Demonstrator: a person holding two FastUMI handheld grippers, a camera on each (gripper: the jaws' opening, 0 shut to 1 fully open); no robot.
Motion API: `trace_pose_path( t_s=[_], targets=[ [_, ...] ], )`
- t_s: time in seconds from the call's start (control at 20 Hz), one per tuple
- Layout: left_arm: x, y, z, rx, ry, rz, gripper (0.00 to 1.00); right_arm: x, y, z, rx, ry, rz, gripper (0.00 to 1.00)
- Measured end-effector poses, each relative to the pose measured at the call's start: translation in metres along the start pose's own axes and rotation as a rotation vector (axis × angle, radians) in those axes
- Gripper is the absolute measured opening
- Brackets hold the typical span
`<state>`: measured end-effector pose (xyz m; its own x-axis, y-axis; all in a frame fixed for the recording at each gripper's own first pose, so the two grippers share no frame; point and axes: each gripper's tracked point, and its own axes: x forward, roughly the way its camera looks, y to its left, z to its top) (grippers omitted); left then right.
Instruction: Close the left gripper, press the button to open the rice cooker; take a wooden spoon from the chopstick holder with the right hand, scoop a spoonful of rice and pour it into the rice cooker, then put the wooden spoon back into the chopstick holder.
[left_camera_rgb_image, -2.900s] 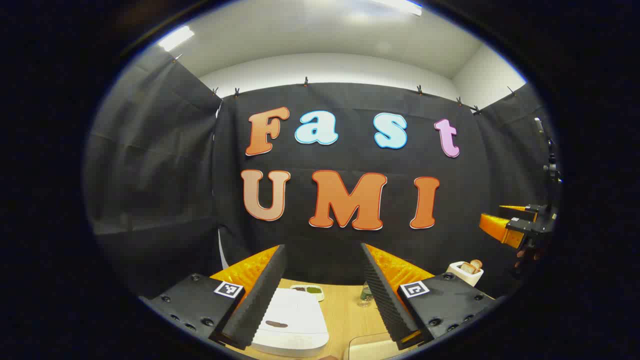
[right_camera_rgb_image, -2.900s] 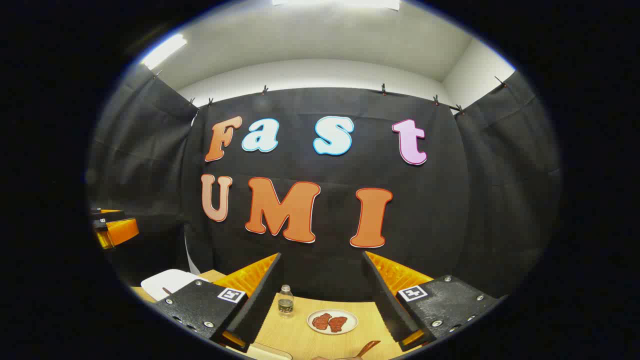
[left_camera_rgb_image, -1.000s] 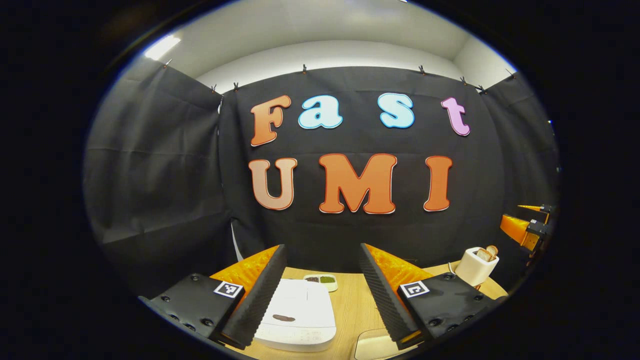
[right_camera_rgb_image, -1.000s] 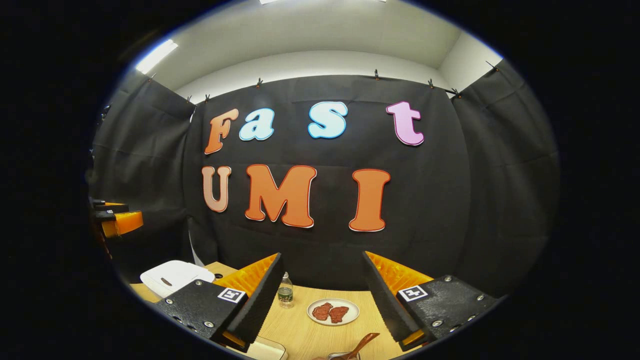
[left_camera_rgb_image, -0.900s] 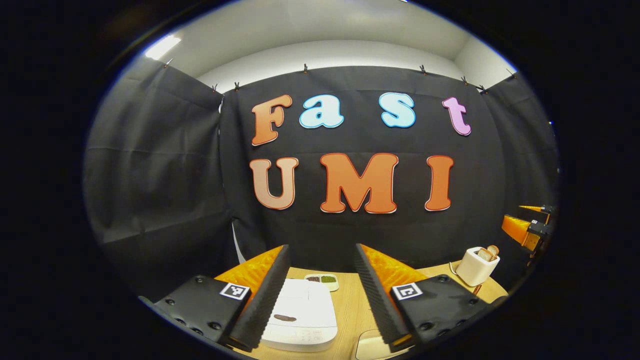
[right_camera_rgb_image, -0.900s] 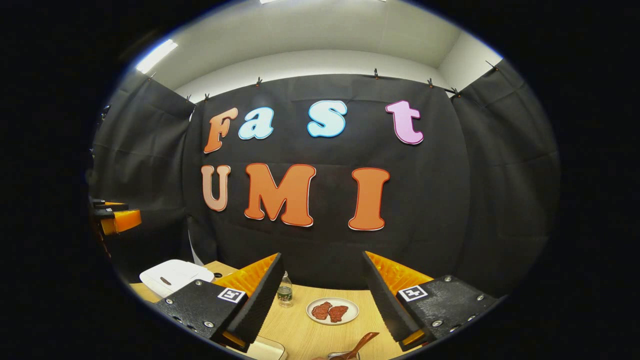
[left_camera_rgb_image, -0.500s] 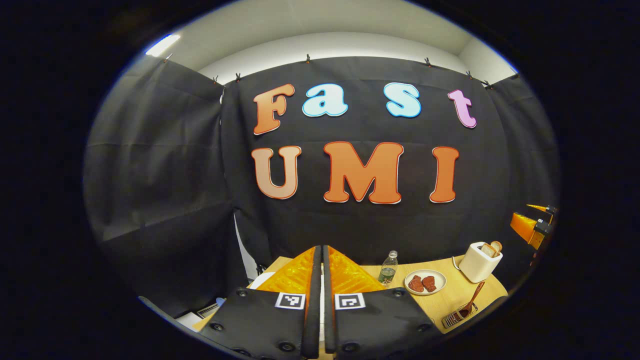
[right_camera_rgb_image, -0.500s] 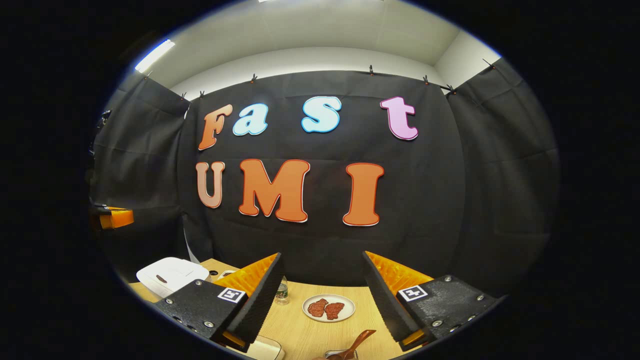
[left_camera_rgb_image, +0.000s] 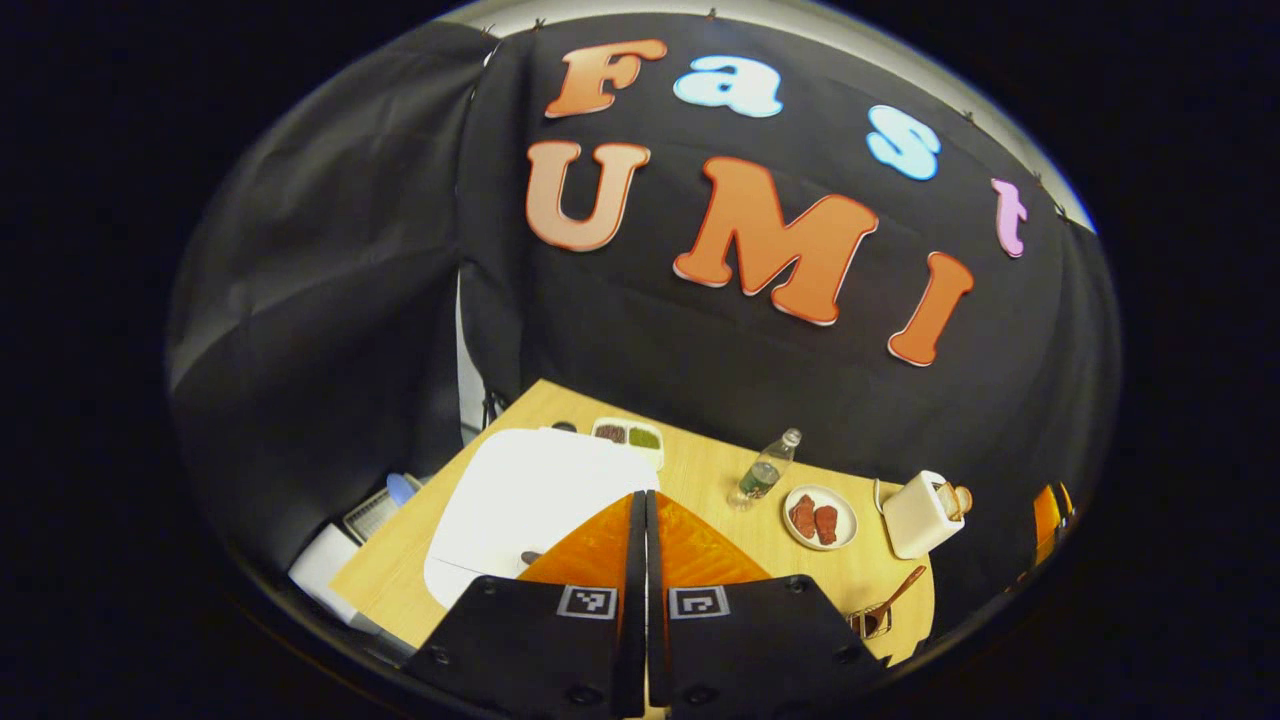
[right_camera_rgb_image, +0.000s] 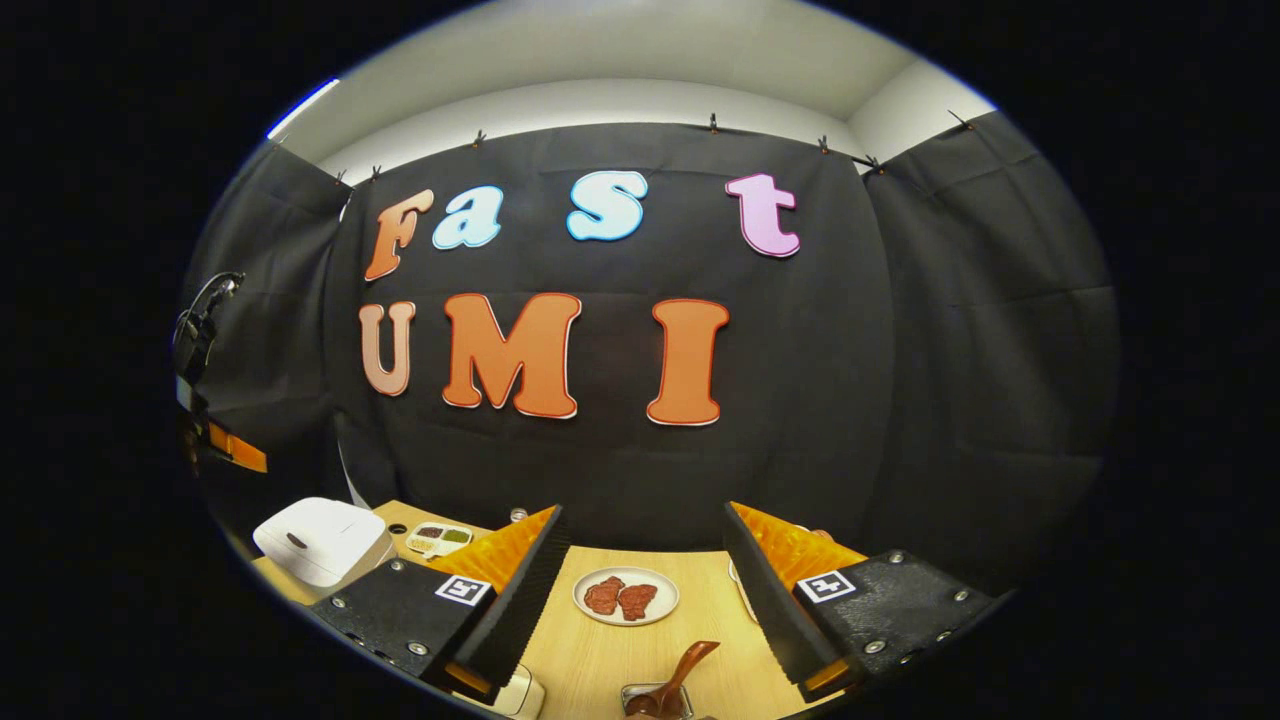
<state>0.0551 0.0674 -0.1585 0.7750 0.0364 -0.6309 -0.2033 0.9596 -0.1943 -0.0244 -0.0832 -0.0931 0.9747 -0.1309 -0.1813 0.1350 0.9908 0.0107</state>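
The white rice cooker (left_camera_rgb_image: 520, 490) stands with its lid down at the table's left end, a small dark button (left_camera_rgb_image: 531, 557) on its front. My left gripper (left_camera_rgb_image: 640, 500) is shut with nothing in it and hovers just above the cooker's front right part, tilted downward. The wooden spoon (left_camera_rgb_image: 893, 598) leans in a small metal chopstick holder (left_camera_rgb_image: 868, 622) at the right front. My right gripper (right_camera_rgb_image: 645, 530) is open and empty; the wooden spoon (right_camera_rgb_image: 686, 663) and holder (right_camera_rgb_image: 655, 700) lie just below and ahead of it. The rice cooker (right_camera_rgb_image: 320, 540) sits far to its left.
On the wooden table (left_camera_rgb_image: 700, 480) stand a compartment dish (left_camera_rgb_image: 628, 437), a water bottle (left_camera_rgb_image: 765, 470), a plate of meat (left_camera_rgb_image: 820, 518) and a white toaster (left_camera_rgb_image: 920, 515). A pale container's corner (right_camera_rgb_image: 515, 695) shows under the right gripper's near finger.
My left gripper went from open to shut, then tipped down and moved over the rice cooker. My right gripper stayed open and drifted slightly down toward the spoon.
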Motion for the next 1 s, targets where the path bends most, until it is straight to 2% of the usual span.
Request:
trace_pose_path(
  t_s=[0.05, 0.25, 0.45, 0.6, 1.0],
  targets=[
    [0.007, 0.004, -0.008, -0.022, 0.048, 0.012, 0.04, 0.000, -0.005, -0.005, 0.000, 0.014, -0.015, 0.96],
    [0.041, 0.033, -0.044, -0.088, 0.248, 0.056, 0.05, -0.007, -0.027, -0.026, -0.002, 0.064, -0.080, 0.96],
    [0.060, 0.056, -0.073, -0.156, 0.387, 0.065, 0.06, -0.012, -0.042, -0.043, 0.020, 0.107, -0.129, 0.96],
    [0.074, 0.077, -0.088, -0.182, 0.433, 0.101, 0.05, -0.014, -0.047, -0.054, 0.054, 0.139, -0.143, 0.96],
    [0.084, 0.083, -0.104, -0.171, 0.447, 0.108, 0.06, -0.013, -0.055, -0.069, 0.094, 0.177, -0.176, 0.96]
  ],
)
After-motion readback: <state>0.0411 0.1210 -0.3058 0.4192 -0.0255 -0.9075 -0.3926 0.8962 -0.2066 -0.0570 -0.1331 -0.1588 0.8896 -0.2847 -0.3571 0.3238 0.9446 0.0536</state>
